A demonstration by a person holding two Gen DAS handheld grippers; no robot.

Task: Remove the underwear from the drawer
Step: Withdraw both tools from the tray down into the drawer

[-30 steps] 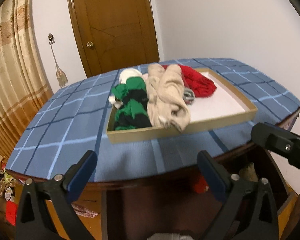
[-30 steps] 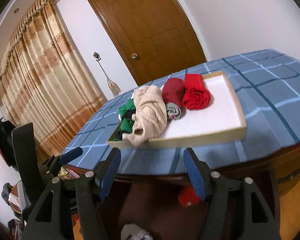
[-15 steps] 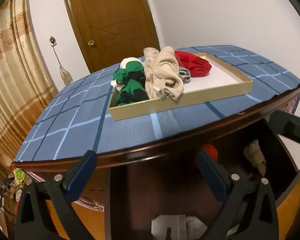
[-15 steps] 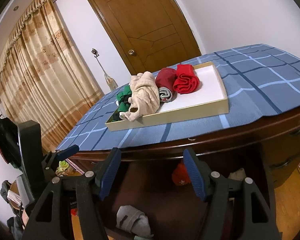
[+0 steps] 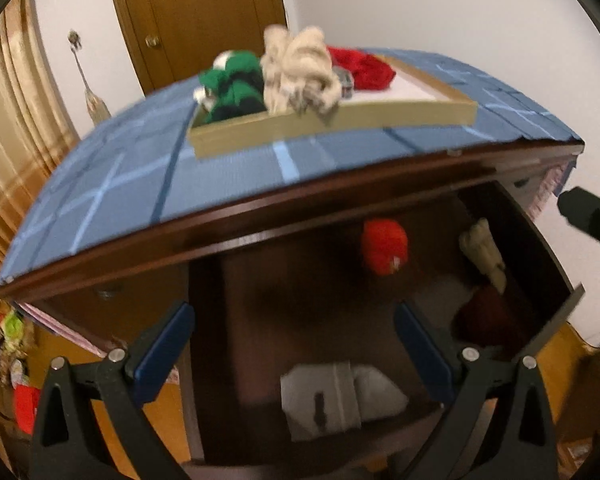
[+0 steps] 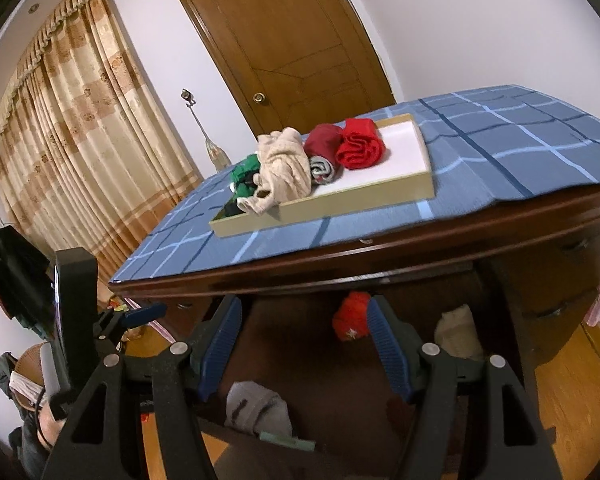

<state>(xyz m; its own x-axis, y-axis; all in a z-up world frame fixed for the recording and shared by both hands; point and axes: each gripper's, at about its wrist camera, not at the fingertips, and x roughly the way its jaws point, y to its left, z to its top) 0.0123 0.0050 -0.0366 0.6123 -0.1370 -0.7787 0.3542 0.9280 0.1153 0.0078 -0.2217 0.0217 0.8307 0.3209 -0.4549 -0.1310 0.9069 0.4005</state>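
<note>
My left gripper (image 5: 292,354) and right gripper (image 6: 306,348) gape empty over the dark wooden drawer (image 6: 512,320); rolled red underwear (image 6: 352,316) lies far inside; soft grey bundle (image 6: 256,404) near

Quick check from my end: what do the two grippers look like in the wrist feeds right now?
Both are alike: the left gripper and right gripper have matte black plastic frames with triangular cut-outs, silver screw heads at the joints, and two fingers faced with blue pads; the right one's pads look ribbed. No cables or sleeves show beside them.
</note>
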